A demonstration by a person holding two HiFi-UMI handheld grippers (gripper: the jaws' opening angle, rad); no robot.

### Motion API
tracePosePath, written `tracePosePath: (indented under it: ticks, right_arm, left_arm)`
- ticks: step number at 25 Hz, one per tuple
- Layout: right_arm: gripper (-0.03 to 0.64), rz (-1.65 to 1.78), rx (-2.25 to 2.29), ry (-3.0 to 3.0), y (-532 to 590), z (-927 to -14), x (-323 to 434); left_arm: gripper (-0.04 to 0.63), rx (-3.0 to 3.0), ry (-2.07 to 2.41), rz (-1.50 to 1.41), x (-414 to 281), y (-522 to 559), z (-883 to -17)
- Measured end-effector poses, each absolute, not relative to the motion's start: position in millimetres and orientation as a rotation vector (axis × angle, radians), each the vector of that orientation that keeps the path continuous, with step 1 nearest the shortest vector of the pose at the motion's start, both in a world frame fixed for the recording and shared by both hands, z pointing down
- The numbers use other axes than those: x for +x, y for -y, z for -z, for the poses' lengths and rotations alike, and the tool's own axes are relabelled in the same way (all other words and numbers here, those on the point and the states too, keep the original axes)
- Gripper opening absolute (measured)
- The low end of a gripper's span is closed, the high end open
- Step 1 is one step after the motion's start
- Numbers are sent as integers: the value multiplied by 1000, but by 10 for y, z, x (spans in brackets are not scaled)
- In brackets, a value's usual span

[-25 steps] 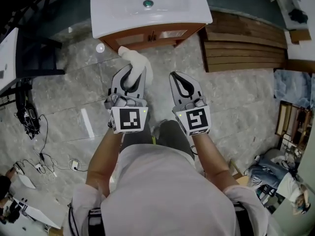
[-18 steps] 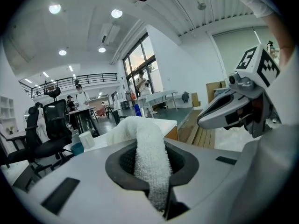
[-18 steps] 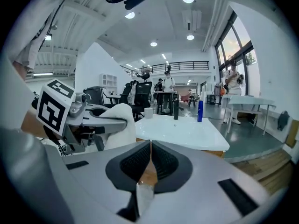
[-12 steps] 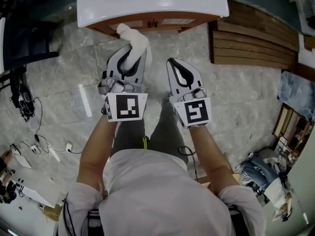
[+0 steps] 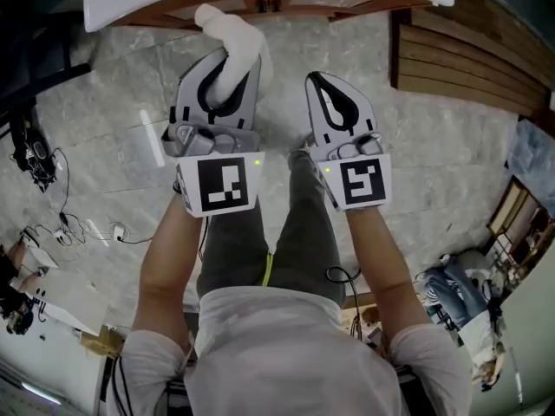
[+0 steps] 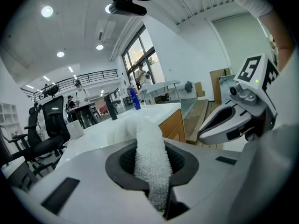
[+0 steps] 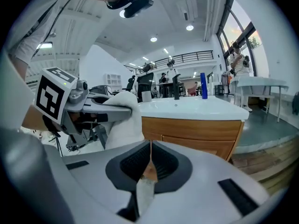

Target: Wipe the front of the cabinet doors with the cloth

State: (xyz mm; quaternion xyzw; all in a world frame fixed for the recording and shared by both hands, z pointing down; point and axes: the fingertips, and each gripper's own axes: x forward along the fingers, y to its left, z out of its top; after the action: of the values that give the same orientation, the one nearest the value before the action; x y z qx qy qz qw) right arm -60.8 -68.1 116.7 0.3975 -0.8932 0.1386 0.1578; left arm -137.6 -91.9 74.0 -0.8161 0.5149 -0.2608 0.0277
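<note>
Cloth: white, nubby, bunched into a roll. It is pinched between the jaws of the left gripper, free end poking forward.
Cabinet doors: brown wood, shut, upright.
Cloth tip just before the left door; contact unclear.

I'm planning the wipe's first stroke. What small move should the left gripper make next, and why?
Probably ease the left gripper forward until the cloth presses flat on the cabinet doors. Its jaws are shut on the cloth, whose free end sticks out close under the countertop, but the head view doesn't show firm contact with the wood.
</note>
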Motion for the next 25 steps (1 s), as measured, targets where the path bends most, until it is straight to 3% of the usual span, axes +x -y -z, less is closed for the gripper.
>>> tracePosePath:
  ticks: [10,25]
  right_arm:
    - [38,-481,1118,2529,636,-2431,-458]
    - [38,-459,1103,2571,795,-3337,-525]
  left_arm:
    - [72,-2500,-1604,847,-1272,1114,-1797]
    - [72,-2454,-1599,768,-1218,1456,-2411]
